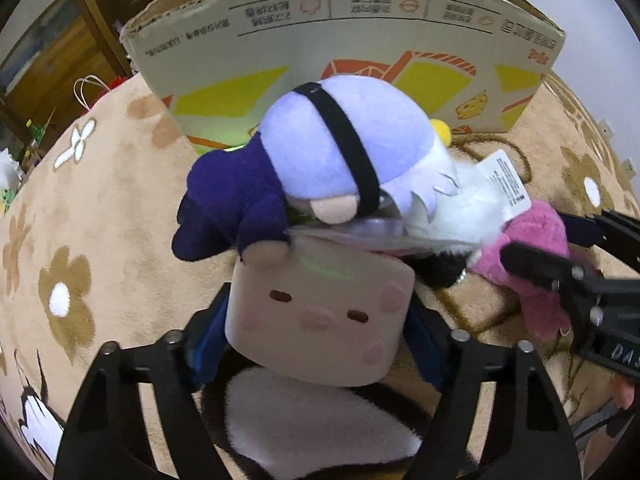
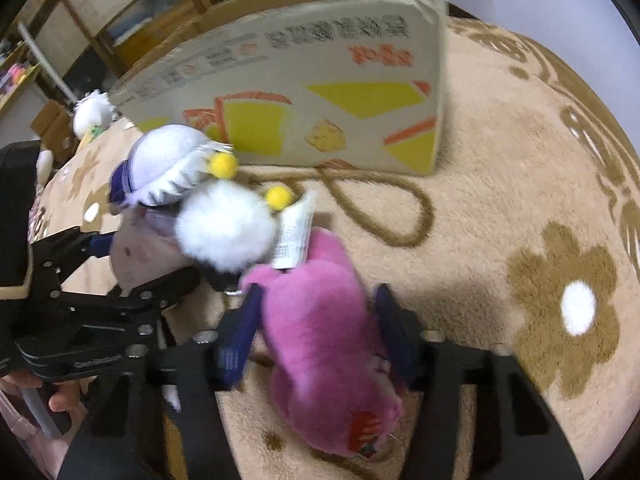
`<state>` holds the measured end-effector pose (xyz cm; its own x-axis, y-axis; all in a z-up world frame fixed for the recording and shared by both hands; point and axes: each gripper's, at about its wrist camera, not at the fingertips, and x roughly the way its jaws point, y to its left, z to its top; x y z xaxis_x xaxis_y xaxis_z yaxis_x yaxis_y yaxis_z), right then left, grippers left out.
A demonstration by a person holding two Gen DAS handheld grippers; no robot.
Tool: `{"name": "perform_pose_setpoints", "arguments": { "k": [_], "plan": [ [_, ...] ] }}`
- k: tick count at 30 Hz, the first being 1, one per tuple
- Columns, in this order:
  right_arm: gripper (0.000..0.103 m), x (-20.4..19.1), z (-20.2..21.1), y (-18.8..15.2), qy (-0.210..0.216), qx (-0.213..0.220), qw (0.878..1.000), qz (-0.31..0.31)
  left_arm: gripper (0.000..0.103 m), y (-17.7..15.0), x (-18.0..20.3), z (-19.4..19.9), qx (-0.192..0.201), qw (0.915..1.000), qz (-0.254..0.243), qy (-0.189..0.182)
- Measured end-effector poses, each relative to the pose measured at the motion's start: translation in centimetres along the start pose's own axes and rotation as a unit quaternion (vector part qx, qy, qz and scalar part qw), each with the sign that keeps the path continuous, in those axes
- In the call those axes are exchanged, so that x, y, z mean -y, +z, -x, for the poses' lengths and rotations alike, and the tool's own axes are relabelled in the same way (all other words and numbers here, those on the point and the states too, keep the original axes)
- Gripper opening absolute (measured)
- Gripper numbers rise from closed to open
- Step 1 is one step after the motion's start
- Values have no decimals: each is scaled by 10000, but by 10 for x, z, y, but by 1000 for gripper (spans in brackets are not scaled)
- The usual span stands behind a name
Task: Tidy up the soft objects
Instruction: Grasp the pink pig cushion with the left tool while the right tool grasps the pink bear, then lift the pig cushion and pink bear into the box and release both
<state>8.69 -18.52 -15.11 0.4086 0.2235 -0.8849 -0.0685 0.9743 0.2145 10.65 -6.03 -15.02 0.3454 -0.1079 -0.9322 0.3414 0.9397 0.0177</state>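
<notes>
My left gripper (image 1: 320, 320) is shut on a white cube plush with a pink-cheeked face (image 1: 320, 316). A lavender-haired doll in a dark blue outfit (image 1: 320, 156) lies on top of it, with a white fluffy plush (image 2: 226, 226) and paper tag (image 1: 508, 184) beside it. My right gripper (image 2: 320, 320) is shut on a pink plush (image 2: 324, 332), its blue pads pressed to both sides. In the left wrist view the pink plush (image 1: 536, 240) sits at right with the right gripper (image 1: 560, 256) around it. All rest on the carpet in front of a cardboard box (image 1: 348, 52).
The open cardboard box (image 2: 304, 96) stands upright behind the toys. A beige flower-patterned carpet (image 2: 520, 220) covers the floor. Wooden shelves (image 1: 96, 4) stand at the back left. Another white plush (image 2: 94, 114) lies left of the box.
</notes>
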Motion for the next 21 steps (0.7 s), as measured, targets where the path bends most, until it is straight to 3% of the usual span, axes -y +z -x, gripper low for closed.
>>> {"name": "perform_pose_setpoints", "arguments": {
  "k": [2,10,17,21],
  "plan": [
    [45,-8,2,1,-72,51,9999,118,65,-1,-1,4,36,10000,39,-28],
    [42,2,17,4,-8,286,9995,-156,48,-7,-8,21,155,9994,221,-209],
    [42,13,50,9,90,883,9948,-505,47,-19,-11,56,621,9974,341,-129],
    [42,15,73,9,138,1410,9881,-592,47,-18,-21,80,1170,9913,580,-154]
  ]
}}
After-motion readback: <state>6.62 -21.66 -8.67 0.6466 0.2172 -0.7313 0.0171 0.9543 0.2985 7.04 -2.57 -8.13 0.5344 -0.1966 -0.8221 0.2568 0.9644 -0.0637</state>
